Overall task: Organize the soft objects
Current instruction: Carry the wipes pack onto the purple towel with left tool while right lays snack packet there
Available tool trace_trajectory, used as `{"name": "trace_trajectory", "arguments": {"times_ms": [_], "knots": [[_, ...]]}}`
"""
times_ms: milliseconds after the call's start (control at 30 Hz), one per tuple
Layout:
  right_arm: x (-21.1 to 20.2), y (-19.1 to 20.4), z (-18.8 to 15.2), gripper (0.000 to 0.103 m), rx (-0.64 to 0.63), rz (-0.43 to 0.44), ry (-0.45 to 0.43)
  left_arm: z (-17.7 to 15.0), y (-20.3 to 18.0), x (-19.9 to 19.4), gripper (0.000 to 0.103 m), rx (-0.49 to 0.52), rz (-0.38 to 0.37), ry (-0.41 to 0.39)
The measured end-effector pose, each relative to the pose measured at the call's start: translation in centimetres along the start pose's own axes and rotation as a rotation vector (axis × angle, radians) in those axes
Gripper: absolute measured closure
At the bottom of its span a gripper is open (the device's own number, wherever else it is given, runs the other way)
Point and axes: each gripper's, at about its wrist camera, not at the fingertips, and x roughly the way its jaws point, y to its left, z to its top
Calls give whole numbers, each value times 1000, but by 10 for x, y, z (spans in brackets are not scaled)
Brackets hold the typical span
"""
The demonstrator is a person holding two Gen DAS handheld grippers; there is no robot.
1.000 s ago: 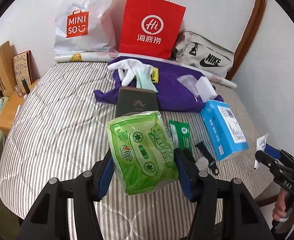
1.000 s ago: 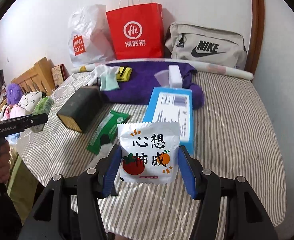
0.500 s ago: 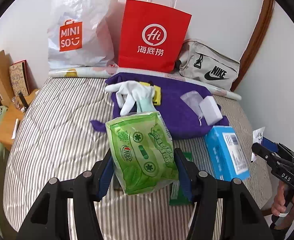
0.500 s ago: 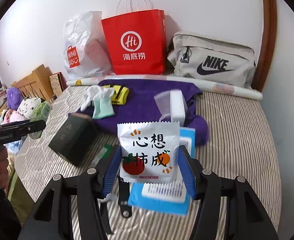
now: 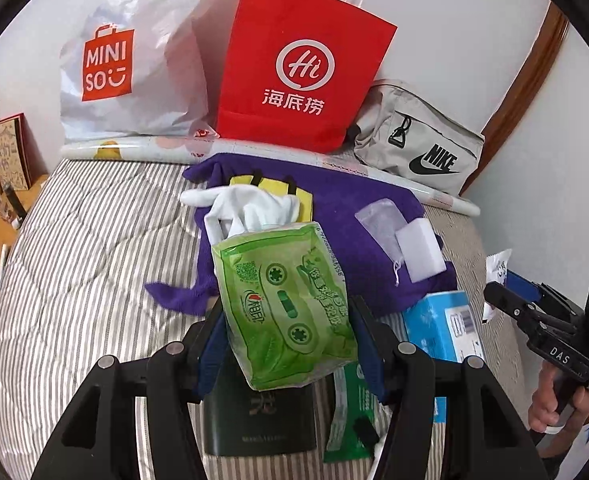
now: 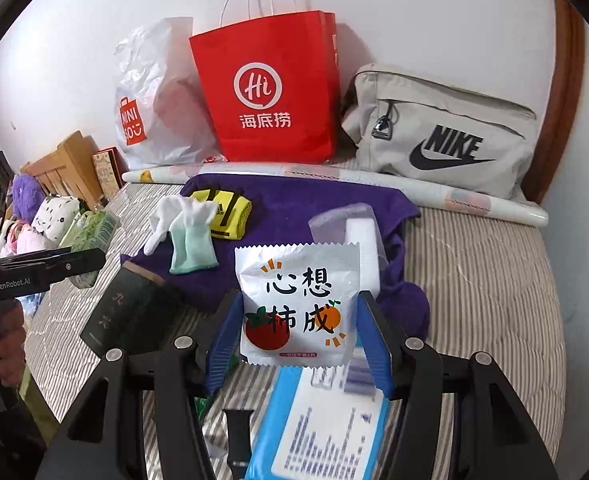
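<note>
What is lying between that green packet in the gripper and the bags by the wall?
The green tissue packet is held above the bed. Between it and the red bag lie white socks and a yellow item on a purple cloth.

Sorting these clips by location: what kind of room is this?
Probably a bedroom: a striped quilted mattress, a wooden headboard beside it, and plush toys piled nearby.

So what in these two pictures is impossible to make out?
- Left view: the dark box has its top hidden behind the green tissue pack.
- Left view: the white packet is mostly hidden by the right gripper.
- Right view: the blue box label is too blurred to read.
- Both views: the red bag shows nothing of its contents.
</note>
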Motion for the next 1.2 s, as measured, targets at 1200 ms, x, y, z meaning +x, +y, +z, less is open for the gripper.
{"name": "trace_trajectory", "arguments": {"times_ms": [1200], "knots": [[161, 3, 35, 40, -91, -5, 338, 49, -2, 87, 48, 71, 4, 88]]}}
